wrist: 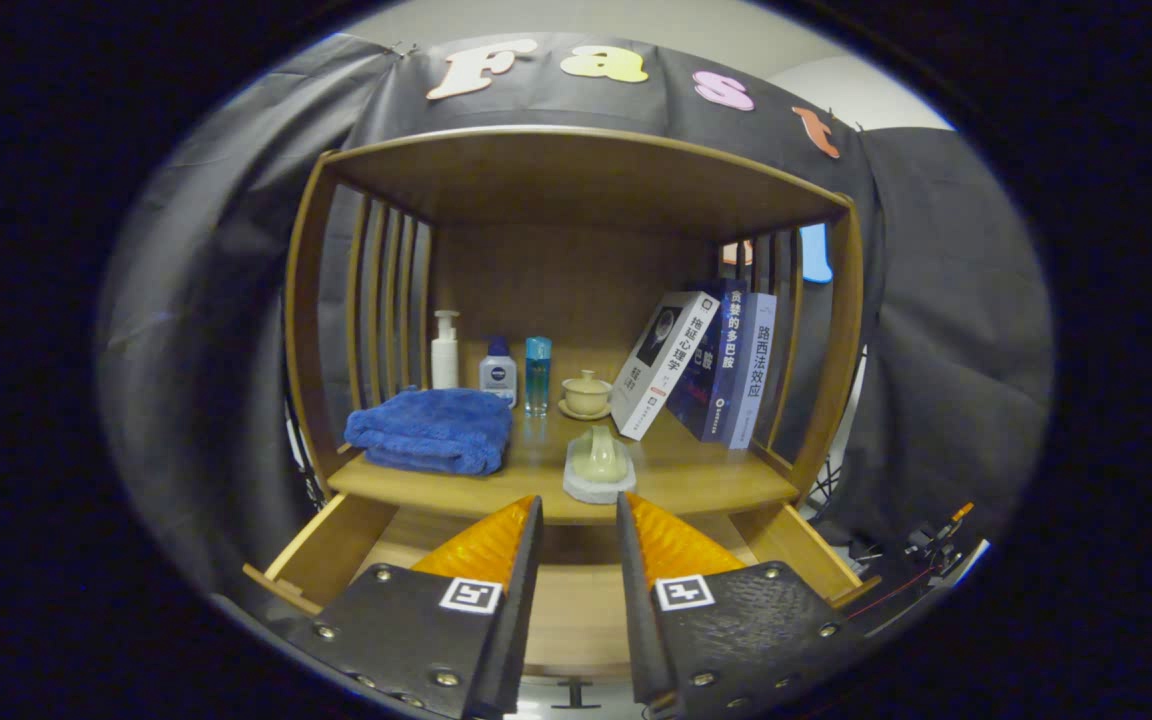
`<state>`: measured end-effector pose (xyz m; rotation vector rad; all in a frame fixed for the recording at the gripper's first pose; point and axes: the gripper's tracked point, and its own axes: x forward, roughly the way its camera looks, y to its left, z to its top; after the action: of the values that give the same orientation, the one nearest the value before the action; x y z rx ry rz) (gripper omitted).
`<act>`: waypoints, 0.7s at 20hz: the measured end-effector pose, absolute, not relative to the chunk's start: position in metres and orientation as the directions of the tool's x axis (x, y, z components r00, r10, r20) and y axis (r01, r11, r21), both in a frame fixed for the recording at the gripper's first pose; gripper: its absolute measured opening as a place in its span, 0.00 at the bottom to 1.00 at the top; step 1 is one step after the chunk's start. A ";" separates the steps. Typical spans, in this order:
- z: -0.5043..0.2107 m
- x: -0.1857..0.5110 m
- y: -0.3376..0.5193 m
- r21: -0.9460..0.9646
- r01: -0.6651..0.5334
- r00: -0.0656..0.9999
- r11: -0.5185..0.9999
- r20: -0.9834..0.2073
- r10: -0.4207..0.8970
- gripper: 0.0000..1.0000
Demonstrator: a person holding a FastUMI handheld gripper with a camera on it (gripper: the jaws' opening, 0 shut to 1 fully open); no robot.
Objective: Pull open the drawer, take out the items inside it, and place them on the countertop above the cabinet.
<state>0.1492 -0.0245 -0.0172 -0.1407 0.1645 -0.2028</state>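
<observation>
Our gripper [579,510] holds nothing, fingers narrowly parted over the open wooden drawer [331,545]; backing carelessly could perhaps topple the pale ceramic pitcher [600,455].

Staged home booth, wooden cabinet [576,180], books [706,365], toiletries [497,372]

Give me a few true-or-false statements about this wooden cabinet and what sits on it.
1. The wooden drawer under the countertop is pulled open. True.
2. The folded blue towel lies in the drawer. False: it lies on the wooden countertop.
3. The gripper holds the pale green ceramic piece on a white base. False: its fingers are apart, and the piece stands just beyond them.
4. Three books lean at the countertop's far side from the towel. True.
</observation>
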 end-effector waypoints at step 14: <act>-0.076 0.056 -0.033 -0.070 0.160 0.984 0.985 -0.068 -0.165 0.99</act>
<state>0.0559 -0.0329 -0.0758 -0.0646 0.0742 -0.1633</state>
